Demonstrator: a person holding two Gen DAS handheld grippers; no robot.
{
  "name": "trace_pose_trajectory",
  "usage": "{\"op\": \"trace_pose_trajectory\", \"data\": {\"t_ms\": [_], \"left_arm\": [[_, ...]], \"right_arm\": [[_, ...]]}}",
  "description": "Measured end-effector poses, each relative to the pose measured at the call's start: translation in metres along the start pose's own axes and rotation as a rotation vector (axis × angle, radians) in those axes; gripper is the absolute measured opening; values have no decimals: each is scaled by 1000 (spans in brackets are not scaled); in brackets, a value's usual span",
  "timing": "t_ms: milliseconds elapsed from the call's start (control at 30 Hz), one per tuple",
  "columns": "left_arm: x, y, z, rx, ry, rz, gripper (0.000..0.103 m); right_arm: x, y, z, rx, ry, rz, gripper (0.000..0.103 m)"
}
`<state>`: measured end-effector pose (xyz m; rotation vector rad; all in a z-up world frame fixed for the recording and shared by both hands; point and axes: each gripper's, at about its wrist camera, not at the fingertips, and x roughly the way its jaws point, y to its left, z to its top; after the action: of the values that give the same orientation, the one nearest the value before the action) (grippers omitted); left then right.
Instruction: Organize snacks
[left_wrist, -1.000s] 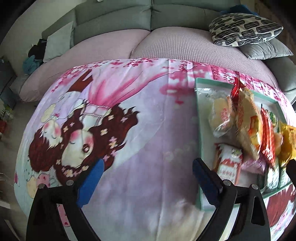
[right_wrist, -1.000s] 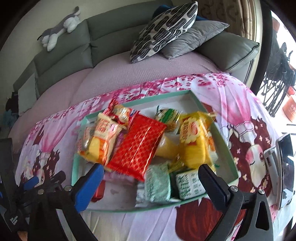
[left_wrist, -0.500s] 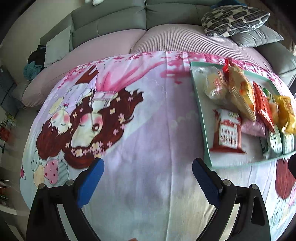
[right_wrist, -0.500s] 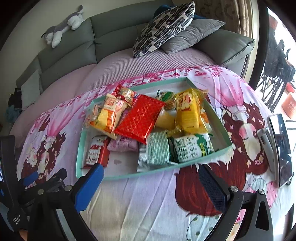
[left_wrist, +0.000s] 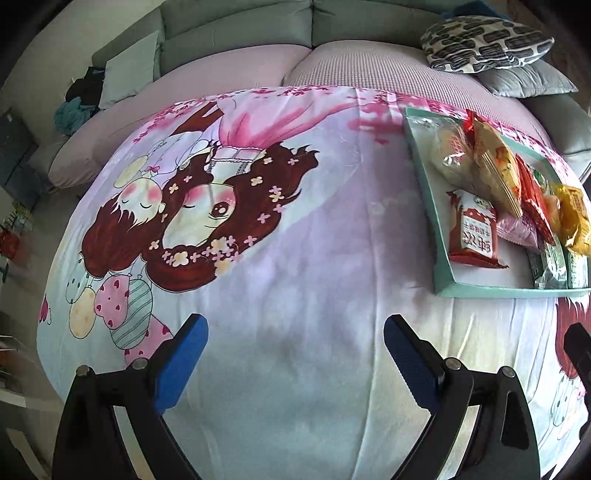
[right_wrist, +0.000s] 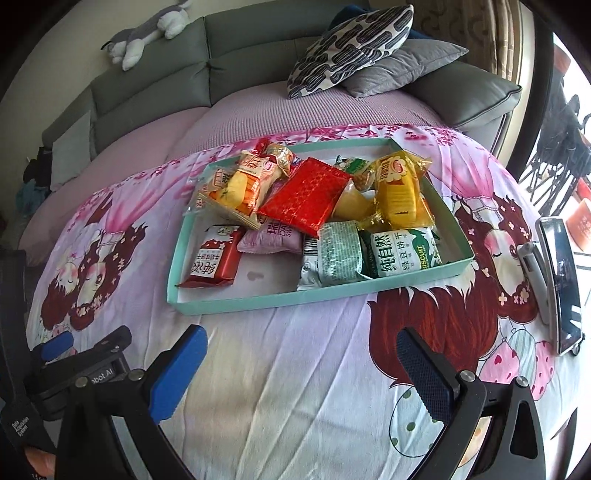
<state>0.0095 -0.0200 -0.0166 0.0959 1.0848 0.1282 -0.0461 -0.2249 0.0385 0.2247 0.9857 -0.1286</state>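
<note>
Left wrist view looks forward and down over the printed cloth, with the tray at its right edge. Right wrist view faces the tray squarely, near, sofa behind. Both views share tray, cloth and sofa.

Black gripper frames, blue ribbed pads, silver screws, white lettering
</note>
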Motion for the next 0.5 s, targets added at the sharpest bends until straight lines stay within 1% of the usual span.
{"op": "trace_pose_trajectory", "data": {"t_ms": [233, 500], "left_arm": [[7, 4, 4, -7, 12, -9, 96], [15, 8, 6, -24, 34, -18, 96]], "right_arm": [[11, 2, 3, -20, 13, -50, 103], [23, 0, 2, -27, 40, -82, 103]]}}
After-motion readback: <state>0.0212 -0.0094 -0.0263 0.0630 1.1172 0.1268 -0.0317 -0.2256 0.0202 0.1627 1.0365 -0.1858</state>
